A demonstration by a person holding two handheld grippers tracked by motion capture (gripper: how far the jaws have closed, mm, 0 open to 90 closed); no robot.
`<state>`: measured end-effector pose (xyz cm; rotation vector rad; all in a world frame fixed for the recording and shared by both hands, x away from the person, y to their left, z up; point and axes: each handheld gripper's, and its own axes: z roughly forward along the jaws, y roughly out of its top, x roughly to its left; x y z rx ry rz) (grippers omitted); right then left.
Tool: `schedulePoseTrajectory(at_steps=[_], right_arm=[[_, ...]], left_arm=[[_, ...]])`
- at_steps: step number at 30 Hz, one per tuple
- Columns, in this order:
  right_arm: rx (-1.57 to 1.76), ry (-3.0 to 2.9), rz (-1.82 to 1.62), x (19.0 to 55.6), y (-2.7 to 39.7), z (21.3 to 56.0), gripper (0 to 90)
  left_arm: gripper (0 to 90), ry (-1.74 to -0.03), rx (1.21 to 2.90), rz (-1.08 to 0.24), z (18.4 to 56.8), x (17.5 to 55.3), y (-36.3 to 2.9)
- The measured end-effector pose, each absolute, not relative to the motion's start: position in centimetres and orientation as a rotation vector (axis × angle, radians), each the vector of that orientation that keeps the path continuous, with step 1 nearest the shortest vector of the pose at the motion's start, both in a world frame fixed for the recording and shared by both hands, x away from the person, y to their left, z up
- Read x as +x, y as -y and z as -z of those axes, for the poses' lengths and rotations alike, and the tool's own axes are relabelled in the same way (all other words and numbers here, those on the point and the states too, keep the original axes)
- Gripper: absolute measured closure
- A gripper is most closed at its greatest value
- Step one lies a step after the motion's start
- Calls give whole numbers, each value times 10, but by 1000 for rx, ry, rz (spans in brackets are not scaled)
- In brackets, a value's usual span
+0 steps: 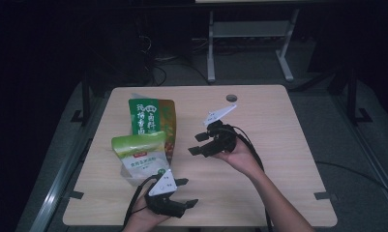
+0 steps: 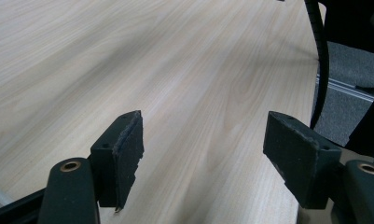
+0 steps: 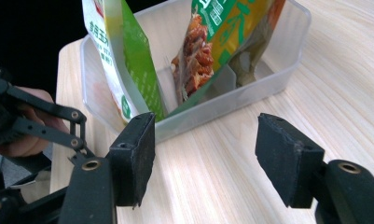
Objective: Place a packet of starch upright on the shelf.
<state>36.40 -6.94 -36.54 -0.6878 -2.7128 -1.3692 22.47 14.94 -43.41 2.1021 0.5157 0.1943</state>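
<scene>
A clear plastic bin [image 3: 273, 74] stands on the left half of the wooden table [image 1: 269, 130], with its near wall showing low under the pouches [image 1: 128, 178]. Upright in it are a green pouch [image 1: 144, 117], an orange and red pouch [image 3: 198, 56] behind a divider, and a white and light-green pouch [image 1: 141, 155] at the front. My right gripper [image 1: 196, 144] hovers just right of the bin and faces it, open with nothing between its pads [image 3: 205, 158]. My left gripper [image 1: 186, 192] rests near the front edge, open over bare wood [image 2: 203, 158].
A round cable hole [image 1: 231, 97] sits near the table's far edge. A black cable [image 2: 321, 60] hangs past the table's edge in the left gripper view. A metal stand [image 1: 249, 43] stands on the floor behind the table.
</scene>
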Motion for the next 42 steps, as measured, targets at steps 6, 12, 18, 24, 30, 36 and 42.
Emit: schedulePoseTrajectory(at_steps=[6,12,18,24,30,36,42], right_arm=[[-711,2727,1353,363,79,367,355],[-738,2730,1345,362,90,370,353],[-773,2734,1334,360,102,374,344],[-811,2733,1328,358,115,376,336],[-855,2721,1336,354,129,379,334],[-883,2710,1346,349,141,383,330],[-940,2701,1342,342,158,389,324]], left_arm=[[286,-524,2095,-195,434,224,-149],[286,-523,2089,-197,434,225,-150],[286,-512,2092,-209,434,226,-150],[286,-519,2095,-206,434,226,-150],[286,-524,2092,-208,433,226,-151],[286,-516,2095,-216,433,226,-151],[286,-517,2099,-216,433,226,-150]])
